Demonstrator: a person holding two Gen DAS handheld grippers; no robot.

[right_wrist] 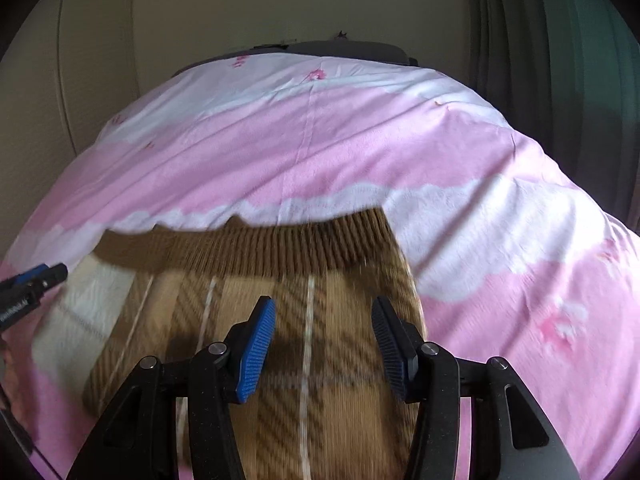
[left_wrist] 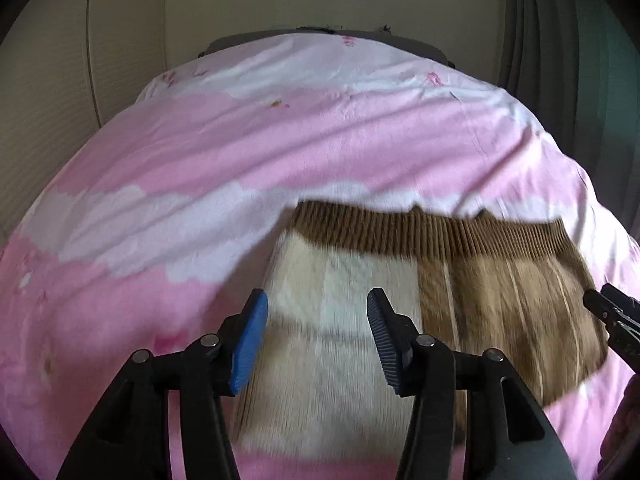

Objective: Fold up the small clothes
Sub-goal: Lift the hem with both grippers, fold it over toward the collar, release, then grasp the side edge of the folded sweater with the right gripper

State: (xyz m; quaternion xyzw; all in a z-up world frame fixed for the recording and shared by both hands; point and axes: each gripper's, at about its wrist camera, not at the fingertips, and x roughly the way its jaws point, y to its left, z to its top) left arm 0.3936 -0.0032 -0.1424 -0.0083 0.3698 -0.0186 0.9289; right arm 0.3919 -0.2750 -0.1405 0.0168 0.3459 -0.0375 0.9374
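Note:
A small knit garment [left_wrist: 488,280] lies flat on the pink and white bed cover [left_wrist: 240,152]. It is cream on the left and brown plaid on the right, with a ribbed brown band [left_wrist: 400,232] along its far edge. My left gripper [left_wrist: 318,304] hovers open over the cream part, with nothing pressed between its blue pads. Over the plaid part [right_wrist: 312,264] my right gripper [right_wrist: 323,312] also stands open and empty. The right gripper's tip [left_wrist: 612,312] shows at the right edge of the left wrist view, and the left gripper's tip [right_wrist: 36,276] at the left edge of the right wrist view.
The bed cover [right_wrist: 320,140] spreads wide on all sides of the garment. A dark headboard edge [left_wrist: 280,38] and a pale wall lie beyond. Grey-green curtains [right_wrist: 560,40] hang at the right, and a pale panelled door [left_wrist: 60,100] stands at the left.

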